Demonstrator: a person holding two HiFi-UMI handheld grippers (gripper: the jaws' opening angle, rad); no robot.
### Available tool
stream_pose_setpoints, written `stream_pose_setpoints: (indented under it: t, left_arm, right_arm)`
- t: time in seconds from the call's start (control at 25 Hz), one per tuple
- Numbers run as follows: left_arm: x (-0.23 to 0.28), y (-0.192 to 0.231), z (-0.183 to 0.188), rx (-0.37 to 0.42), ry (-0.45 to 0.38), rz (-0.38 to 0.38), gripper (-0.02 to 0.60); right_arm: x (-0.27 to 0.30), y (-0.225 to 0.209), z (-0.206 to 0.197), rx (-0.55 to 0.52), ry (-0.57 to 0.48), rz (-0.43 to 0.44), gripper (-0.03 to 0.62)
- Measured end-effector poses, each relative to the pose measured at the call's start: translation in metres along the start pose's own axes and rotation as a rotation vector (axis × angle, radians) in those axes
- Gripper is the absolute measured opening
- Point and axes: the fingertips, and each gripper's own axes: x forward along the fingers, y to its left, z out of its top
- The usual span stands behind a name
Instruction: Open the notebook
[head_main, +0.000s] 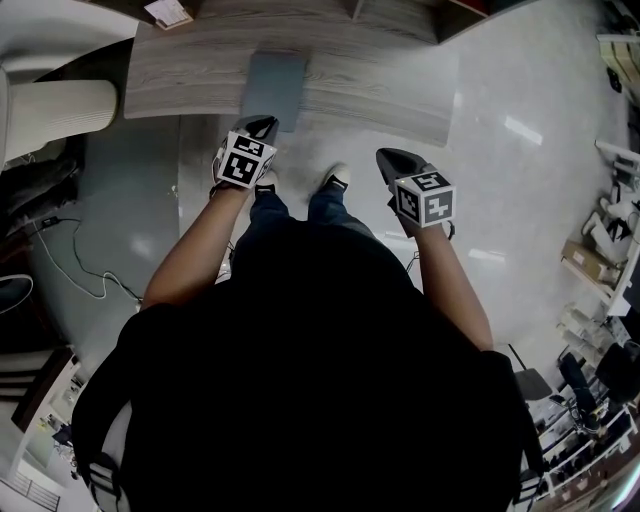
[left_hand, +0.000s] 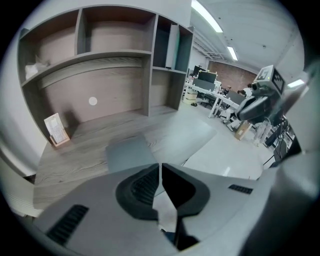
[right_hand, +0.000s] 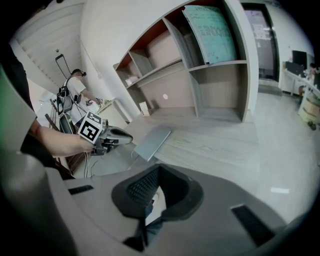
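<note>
Landmark: wooden desk (head_main: 360, 60) under a grey shelf unit (left_hand: 115, 55); all places below are given against it.
Notebook (head_main: 274, 88): grey cover, closed and lying flat on the desk's front strip. Its near end juts a little past the desk's front edge.
Notebook, left gripper view: it lies straight ahead of the jaws, on the near part of the desk.
Left gripper (head_main: 262, 128): at the desk's front edge, pointing down and forward, with its tips at the notebook's overhanging end. No view shows whether it touches the notebook.
Left gripper fingers: pressed together along one seam, with nothing between them.
Right gripper (head_main: 385, 155): off the desk's front edge and over the pale floor (head_main: 500, 200). It sits to the right of the notebook, apart from it, and points toward the desk.
Right gripper fingers: tips meet, nothing clamped.
Cross-check: the right gripper view shows the left gripper (right_hand: 125, 136) just short of the desk's front edge, beside the notebook's near corner.
Card stand (left_hand: 56, 130): upright at the desk's back left, well apart from the notebook.
Green board (right_hand: 212, 32): leaning in an upper shelf compartment above the desk.
Shoes (head_main: 335, 178): on the floor just in front of the desk, between the two grippers.
Cable (head_main: 80, 270): on the floor, left of the desk.
</note>
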Motion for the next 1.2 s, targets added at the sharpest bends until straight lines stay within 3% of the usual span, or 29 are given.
stream_pose_setpoints:
  t: [0.16, 0.24, 0.52, 1.2]
  left_arm:
    - [0.010, -0.006, -0.002, 0.017, 0.003, -0.007, 0.017]
    - [0.013, -0.009, -0.006, 0.019, 0.014, -0.012, 0.072]
    - [0.022, -0.020, -0.016, 0.035, 0.058, -0.018, 0.089]
    - [0.058, -0.036, -0.036, 0.220, 0.138, 0.027, 0.117]
  right_arm:
    - [0.002, -0.002, -0.006, 0.010, 0.013, 0.002, 0.002]
    - [0.002, -0.002, -0.009, 0.011, 0.016, 0.003, 0.002]
    - [0.003, -0.005, -0.020, 0.018, 0.040, 0.008, 0.002]
    - [0.005, -0.015, -0.042, 0.028, 0.088, 0.013, 0.002]
